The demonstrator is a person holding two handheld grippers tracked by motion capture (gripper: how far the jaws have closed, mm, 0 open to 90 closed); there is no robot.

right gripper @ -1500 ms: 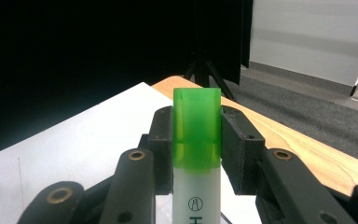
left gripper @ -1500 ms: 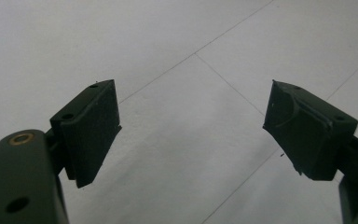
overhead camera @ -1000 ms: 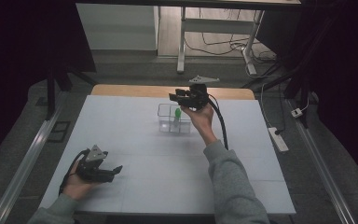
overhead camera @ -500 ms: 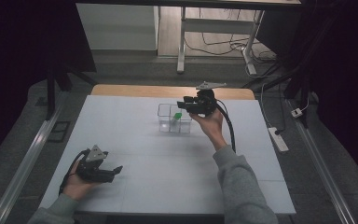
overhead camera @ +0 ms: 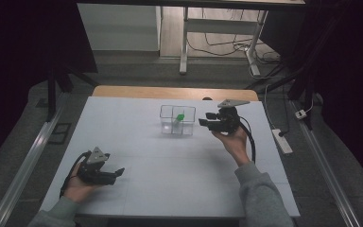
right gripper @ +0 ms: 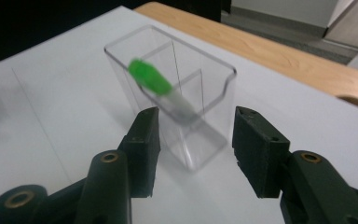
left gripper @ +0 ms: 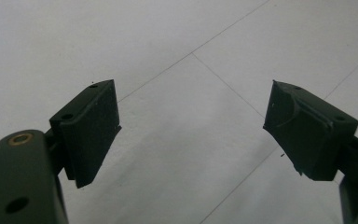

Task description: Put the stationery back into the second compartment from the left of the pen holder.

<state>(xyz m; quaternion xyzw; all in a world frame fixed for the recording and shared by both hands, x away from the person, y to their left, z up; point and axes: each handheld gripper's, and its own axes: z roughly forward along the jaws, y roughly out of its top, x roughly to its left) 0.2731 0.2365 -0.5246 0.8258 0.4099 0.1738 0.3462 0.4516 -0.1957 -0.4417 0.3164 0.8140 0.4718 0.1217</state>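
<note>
Jaws of the right gripper [overhead camera: 203,124] stand about half open with nothing between them, and they have just been opening further. High view: this gripper sits just right of the clear divided box [overhead camera: 177,120], pointing left at it, apart from its wall. The box stands at the far middle of the counter [overhead camera: 137,156]. A green-capped tube [overhead camera: 179,117] leans inside the box, cap uppermost. The right hand [overhead camera: 232,142] cradles the gripper from below, forearm running up from the near right edge. The left gripper [overhead camera: 118,173] rests low near the near left corner of the counter, held in the left hand [overhead camera: 78,182], well apart from the box.

Left gripper view: jaws stand wide apart, nothing between them, bare white counter [left gripper: 191,140] beyond.

Right gripper view: the clear divided box [right gripper: 186,107] is just beyond the jaw tips, roughly centred between them. The tube [right gripper: 156,84] leans in one compartment, green cap toward the far left rim; the picture is slightly blurred. Pads are not touching the box.

Judgement: the step in hand looks like the tube placed and released, with the box left standing. The next move calls for a clean retreat to the right without nudging the light box, or a gentle closure on the box walls if it is to be shifted.
</note>
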